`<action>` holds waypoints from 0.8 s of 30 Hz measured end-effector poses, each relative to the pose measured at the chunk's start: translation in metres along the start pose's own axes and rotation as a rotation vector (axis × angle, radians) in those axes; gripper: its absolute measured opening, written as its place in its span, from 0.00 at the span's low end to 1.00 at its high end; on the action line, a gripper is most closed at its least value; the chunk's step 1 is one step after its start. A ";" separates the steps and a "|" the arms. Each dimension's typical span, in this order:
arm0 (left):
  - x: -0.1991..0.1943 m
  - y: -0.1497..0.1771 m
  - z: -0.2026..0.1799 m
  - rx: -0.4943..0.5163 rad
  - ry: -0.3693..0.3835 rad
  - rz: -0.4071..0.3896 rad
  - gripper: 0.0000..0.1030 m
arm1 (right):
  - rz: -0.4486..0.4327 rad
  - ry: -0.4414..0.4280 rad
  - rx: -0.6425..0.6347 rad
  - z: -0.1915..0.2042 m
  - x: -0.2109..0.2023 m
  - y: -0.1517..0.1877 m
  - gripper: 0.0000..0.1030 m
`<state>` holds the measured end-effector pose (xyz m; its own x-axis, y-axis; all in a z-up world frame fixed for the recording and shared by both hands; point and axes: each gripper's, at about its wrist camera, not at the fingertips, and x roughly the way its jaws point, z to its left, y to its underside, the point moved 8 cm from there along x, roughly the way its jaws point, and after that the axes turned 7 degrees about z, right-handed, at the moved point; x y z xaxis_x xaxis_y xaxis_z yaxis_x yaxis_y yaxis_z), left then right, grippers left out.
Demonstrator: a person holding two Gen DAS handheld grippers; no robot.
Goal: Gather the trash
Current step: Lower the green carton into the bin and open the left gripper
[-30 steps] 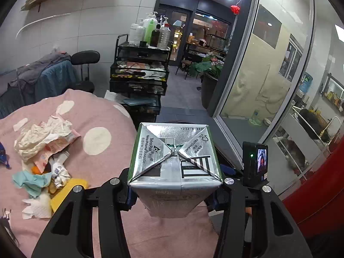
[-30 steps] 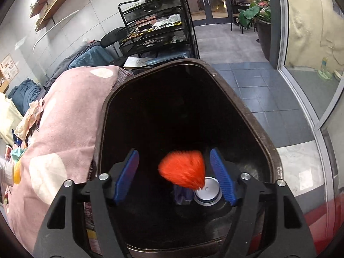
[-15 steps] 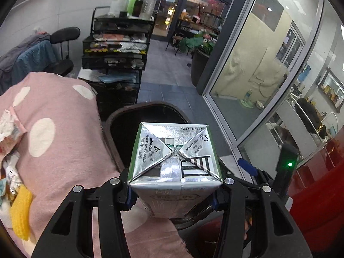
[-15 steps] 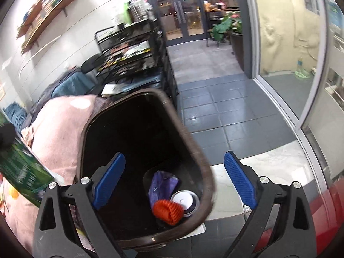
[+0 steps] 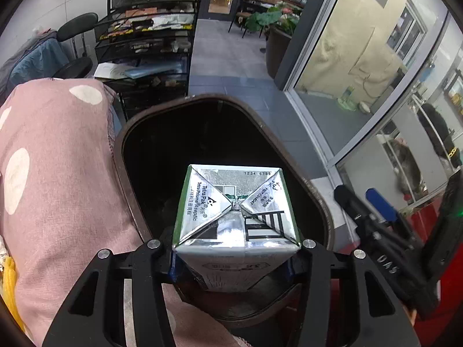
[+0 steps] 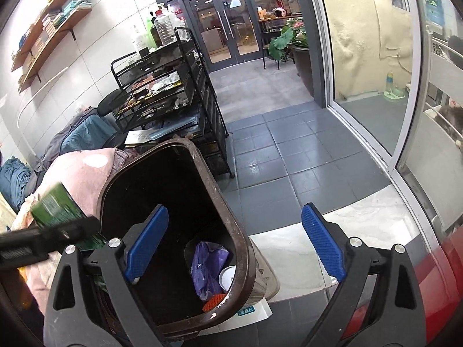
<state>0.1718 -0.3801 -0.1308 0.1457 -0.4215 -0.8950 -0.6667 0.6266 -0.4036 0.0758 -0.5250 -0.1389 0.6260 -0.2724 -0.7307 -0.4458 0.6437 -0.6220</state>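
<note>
The jaws of your left gripper are closed on the carton, one on each side of its body, and the jaws of your right gripper stand wide apart with nothing between them.

The carton is held over the open mouth of the trash bin, with its folded silver end turned to the camera. On that end you can read "Tetra Pak" and below it "Tetra Prisma Aseptic", the digits "1234 6789" along the far edge, and part of a black barcode. There is also small Chinese print on the flaps, too small to read. In the right wrist view the same carton shows its green side at the left edge, above the pink cloth.

The trash bin is dark brown with a black inside, and it stands on the grey tiled floor just beside the worktop, which is covered with a pink cloth with white dots. At the bottom of the bin you can see a purple bag, a white round lid touching it, and a small orange thing near the rim. The blue pads of your right gripper are on both sides of the bin's right wall: one over the inside, one outside.

Farther away stands a black wire rack with papers in it and bottles on top. Behind it there is a glass double door and a potted plant.
</note>
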 end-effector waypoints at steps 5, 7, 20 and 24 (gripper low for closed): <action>0.007 0.005 -0.001 0.017 -0.036 0.031 0.78 | -0.005 0.008 0.010 -0.003 -0.001 -0.001 0.91; 0.010 0.007 -0.002 0.031 -0.076 0.042 0.86 | -0.008 0.010 0.011 -0.003 -0.003 -0.001 0.92; -0.058 0.019 -0.005 0.062 -0.109 -0.139 0.92 | -0.022 -0.008 -0.024 0.014 -0.009 -0.001 0.95; -0.087 0.028 -0.001 0.059 -0.136 -0.231 0.95 | -0.017 -0.023 -0.051 0.026 -0.011 0.001 0.95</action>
<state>0.1398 -0.3266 -0.0637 0.3882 -0.4685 -0.7936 -0.5615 0.5626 -0.6068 0.0855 -0.5025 -0.1243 0.6484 -0.2662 -0.7132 -0.4661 0.6019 -0.6484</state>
